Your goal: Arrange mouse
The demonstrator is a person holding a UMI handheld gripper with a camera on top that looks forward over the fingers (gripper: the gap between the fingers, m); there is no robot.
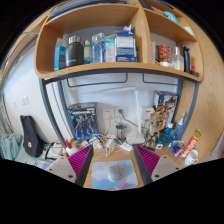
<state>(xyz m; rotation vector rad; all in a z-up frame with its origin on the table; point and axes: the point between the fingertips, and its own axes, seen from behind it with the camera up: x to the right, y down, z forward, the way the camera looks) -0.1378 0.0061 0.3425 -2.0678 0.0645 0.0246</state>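
Presently, one claw [112,160], held level and facing a cluttered desk [110,180] and the shelf [115,70] above it. Its fingers stand apart, the pink pads [80,162] showing on their inner faces, with nothing clamped between them; the gap frames a pale, flat patch of desk surface just ahead.

Mouse: not identifiable. It may lie among the small items on the desk or below the line of sight, but I cannot tell which, if any, of the shapes is the mouse. The claw's raised, open pose reads as a search or approach stance, fingers parted ready to take the thing once it is found.

Shelf, upper tier: wooden, curved in the wide view, carrying a row of bottles and boxes [95,48], stood upright and packed side by side, probably to keep the work surface below free.

Desk, back edge: a crowd of small bottles and containers [160,125] to one side, pushed against the wall, with cables [95,125] hanging beside them.

Dark bag [32,137]: propped at the far side of the desk, well apart from the claw.

Judgement: the task appears not yet begun; locating the mouse comes first.
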